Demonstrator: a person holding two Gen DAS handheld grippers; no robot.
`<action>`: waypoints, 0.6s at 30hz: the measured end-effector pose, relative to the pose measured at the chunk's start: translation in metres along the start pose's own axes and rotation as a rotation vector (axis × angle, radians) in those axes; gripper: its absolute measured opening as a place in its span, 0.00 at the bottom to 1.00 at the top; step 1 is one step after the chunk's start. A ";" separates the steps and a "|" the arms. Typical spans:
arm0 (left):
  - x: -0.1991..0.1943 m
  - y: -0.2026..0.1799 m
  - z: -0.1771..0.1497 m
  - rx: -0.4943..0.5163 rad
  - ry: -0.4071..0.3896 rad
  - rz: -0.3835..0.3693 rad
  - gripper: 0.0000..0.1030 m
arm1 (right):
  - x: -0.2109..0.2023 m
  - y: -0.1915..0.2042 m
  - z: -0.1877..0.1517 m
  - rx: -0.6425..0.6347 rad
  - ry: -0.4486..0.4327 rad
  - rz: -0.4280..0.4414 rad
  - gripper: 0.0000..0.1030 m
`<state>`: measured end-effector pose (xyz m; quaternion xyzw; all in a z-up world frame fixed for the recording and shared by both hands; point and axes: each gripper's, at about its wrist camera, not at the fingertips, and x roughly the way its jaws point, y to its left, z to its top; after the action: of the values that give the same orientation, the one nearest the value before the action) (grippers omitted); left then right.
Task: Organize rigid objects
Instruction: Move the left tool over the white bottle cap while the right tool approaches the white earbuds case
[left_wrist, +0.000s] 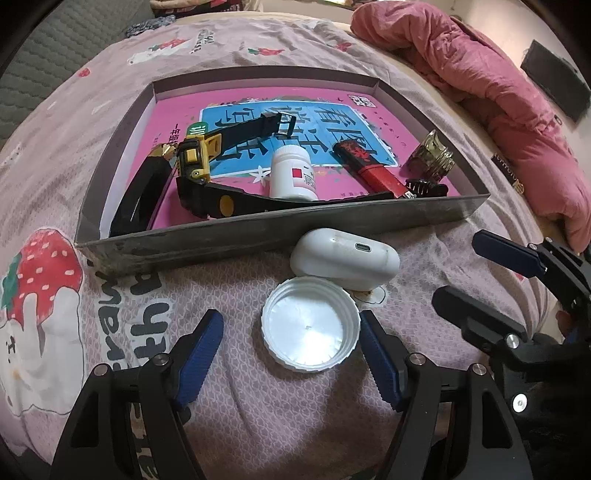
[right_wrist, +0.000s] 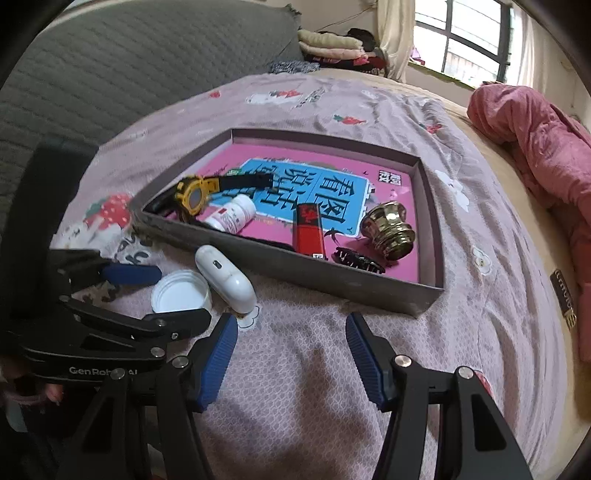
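Cap (left_wrist: 311, 328) lay open-side up on the bedspread, touching the earbud case (left_wrist: 345, 260), just outside the tray (left_wrist: 258, 230). Our left gripper (left_wrist: 291, 354) straddled it, jaws wide; our right gripper (right_wrist: 291, 354) was likewise wide, empty. Next we judged: close, lift over the wall.
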<state>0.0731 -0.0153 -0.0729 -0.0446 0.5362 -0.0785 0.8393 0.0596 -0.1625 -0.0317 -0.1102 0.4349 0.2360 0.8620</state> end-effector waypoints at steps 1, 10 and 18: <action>0.001 0.000 0.000 0.000 0.000 0.001 0.74 | 0.001 0.001 0.001 -0.003 0.003 0.005 0.59; 0.005 0.009 0.003 -0.007 0.000 -0.012 0.57 | 0.011 0.010 0.007 -0.057 0.026 0.028 0.59; 0.004 0.017 0.002 -0.005 0.004 -0.038 0.51 | 0.019 0.016 0.015 -0.085 0.036 0.051 0.59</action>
<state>0.0778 0.0003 -0.0784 -0.0568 0.5371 -0.0931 0.8364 0.0717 -0.1364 -0.0372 -0.1395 0.4425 0.2743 0.8424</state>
